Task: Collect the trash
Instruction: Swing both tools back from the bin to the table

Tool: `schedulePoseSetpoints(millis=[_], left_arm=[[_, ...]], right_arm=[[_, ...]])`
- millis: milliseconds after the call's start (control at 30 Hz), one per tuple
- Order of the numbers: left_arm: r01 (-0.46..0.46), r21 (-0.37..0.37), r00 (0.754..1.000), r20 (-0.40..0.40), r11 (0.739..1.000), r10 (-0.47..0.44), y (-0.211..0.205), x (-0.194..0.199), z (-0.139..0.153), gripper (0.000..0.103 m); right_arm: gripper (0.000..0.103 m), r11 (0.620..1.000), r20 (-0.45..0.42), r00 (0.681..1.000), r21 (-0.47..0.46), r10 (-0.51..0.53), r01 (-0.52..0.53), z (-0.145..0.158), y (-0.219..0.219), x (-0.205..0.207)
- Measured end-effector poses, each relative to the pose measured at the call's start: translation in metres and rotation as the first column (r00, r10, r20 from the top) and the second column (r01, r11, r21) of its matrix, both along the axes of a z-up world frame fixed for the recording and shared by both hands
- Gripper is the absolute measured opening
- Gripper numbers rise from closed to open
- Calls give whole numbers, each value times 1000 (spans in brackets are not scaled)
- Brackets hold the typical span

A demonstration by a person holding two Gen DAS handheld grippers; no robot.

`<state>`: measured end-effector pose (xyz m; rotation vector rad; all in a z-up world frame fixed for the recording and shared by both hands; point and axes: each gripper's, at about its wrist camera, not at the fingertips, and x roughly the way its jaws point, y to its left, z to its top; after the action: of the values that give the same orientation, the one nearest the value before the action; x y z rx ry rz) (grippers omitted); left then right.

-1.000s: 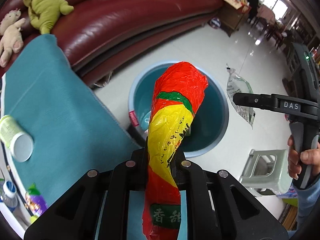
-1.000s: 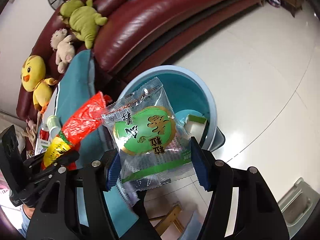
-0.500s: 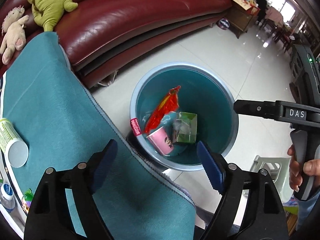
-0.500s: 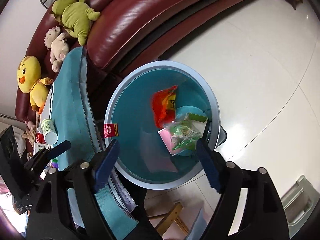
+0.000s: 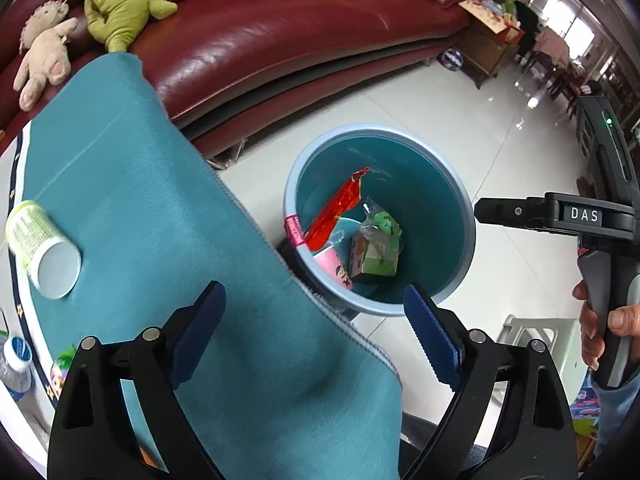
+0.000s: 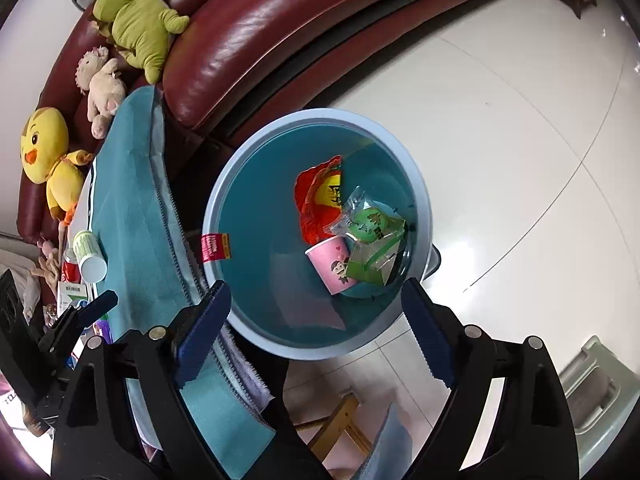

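A light blue trash bin stands on the floor beside the table. Inside lie a red and yellow snack wrapper, a clear packet with a green label, a pink paper cup and a green carton. My left gripper is open and empty over the table edge, near the bin. My right gripper is open and empty above the bin; it also shows in the left wrist view.
A teal cloth covers the table. A white-capped green canister lies on it. A dark red sofa with plush toys runs behind. A grey plastic stool stands at the right.
Both grippers opened and dropped their loads. The red and yellow wrapper and the green-label packet fell into the bin. My left gripper drew back over the table.
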<state>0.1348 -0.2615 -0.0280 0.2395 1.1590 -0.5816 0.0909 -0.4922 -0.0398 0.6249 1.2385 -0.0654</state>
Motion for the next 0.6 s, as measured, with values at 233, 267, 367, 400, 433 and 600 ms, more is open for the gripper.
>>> schedulePoseSetpoints(millis=[233, 267, 367, 400, 433, 600], left_arm=[[-61, -36, 998, 25, 997, 62, 46, -8, 18, 91], [-78, -43, 996, 29, 996, 79, 57, -9, 21, 92], [-116, -56, 992, 43, 992, 119, 83, -12, 28, 92], [-130, -59, 990, 47, 990, 133, 93, -12, 30, 92], [-145, -64, 988, 52, 987, 148, 104, -13, 33, 92], [-206, -74, 974, 82, 976, 212, 157, -19, 44, 94]], right_arm=[[83, 997, 12, 998, -36, 65, -65, 19, 35, 5], [83, 996, 13, 997, -40, 78, -78, 22, 42, 6], [83, 993, 12, 994, -45, 112, -112, 27, 63, 10], [83, 991, 12, 992, -49, 129, -128, 29, 73, 12], [83, 989, 11, 990, -53, 142, -141, 30, 81, 13], [83, 968, 4, 972, -81, 237, -236, 40, 133, 24]])
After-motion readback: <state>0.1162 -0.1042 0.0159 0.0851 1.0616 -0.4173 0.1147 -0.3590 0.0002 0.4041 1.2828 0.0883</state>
